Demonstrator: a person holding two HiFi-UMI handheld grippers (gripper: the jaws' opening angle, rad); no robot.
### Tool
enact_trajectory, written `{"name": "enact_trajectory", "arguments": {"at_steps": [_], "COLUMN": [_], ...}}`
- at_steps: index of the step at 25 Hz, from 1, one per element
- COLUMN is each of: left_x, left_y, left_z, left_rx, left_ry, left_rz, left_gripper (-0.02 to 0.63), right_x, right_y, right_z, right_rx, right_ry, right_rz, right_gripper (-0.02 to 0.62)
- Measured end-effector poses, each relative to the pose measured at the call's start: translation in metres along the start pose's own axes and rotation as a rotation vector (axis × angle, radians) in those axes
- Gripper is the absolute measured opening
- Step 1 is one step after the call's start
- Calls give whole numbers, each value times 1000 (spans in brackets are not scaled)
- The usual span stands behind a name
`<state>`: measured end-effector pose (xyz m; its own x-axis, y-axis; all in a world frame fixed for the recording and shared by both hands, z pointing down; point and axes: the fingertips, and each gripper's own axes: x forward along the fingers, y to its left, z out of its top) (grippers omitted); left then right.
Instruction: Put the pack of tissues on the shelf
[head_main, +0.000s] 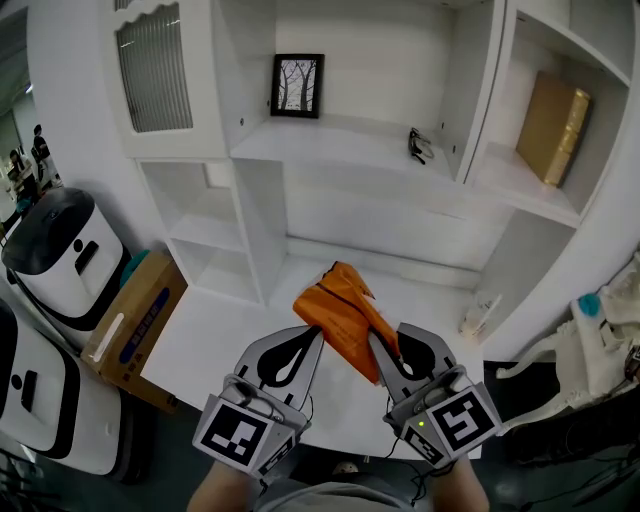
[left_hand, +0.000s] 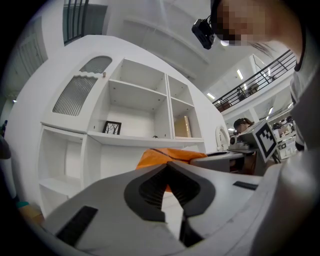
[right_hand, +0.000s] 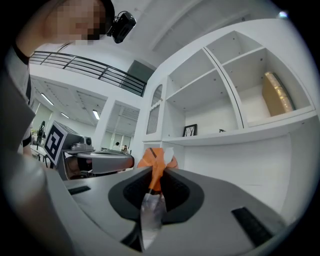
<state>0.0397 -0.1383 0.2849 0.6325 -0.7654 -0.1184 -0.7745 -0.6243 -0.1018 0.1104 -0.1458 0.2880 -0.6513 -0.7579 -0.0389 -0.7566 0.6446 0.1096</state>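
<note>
The pack of tissues (head_main: 340, 308) is orange with a clear plastic end, and it hangs above the white counter (head_main: 230, 335) between my two grippers. My left gripper (head_main: 313, 332) is shut on the pack's left corner; in the left gripper view the orange pack (left_hand: 165, 155) shows just past the closed tips of the left gripper (left_hand: 166, 164). My right gripper (head_main: 377, 342) is shut on its right end. In the right gripper view the clear flap and the orange pack (right_hand: 156, 159) are pinched in the right gripper (right_hand: 156, 172). The white shelf (head_main: 340, 140) lies ahead and above.
On the shelf stand a framed picture (head_main: 297, 85) and a small dark object (head_main: 420, 145). A gold box (head_main: 553, 125) sits in the right compartment. A crumpled clear item (head_main: 480, 315) lies on the counter. A cardboard box (head_main: 135, 325) and white machines (head_main: 60, 255) stand left.
</note>
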Motion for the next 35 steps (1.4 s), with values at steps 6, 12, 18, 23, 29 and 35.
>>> {"name": "enact_trajectory", "arguments": {"at_steps": [6, 12, 18, 23, 29, 35], "left_x": [11, 11, 9, 2, 2, 8], "left_y": [-10, -16, -12, 3, 15, 26], "left_z": [-3, -11, -13, -13, -13, -12], "left_rx": [4, -3, 1, 12, 20, 11], "left_ry": [6, 37, 49, 46, 46, 50], "left_rz": [49, 100, 156, 203, 207, 184], "left_gripper": [26, 26, 26, 26, 26, 26], "right_x": [-2, -2, 7, 21, 34, 46], "right_y": [-13, -15, -13, -7, -3, -11], "right_z": [-6, -10, -15, -15, -12, -4], "right_rx": [7, 15, 37, 43, 38, 25], "right_ry": [-3, -14, -15, -23, -22, -22], "right_rz": [56, 111, 170, 211, 221, 197], "right_gripper": [46, 46, 46, 46, 46, 46]}}
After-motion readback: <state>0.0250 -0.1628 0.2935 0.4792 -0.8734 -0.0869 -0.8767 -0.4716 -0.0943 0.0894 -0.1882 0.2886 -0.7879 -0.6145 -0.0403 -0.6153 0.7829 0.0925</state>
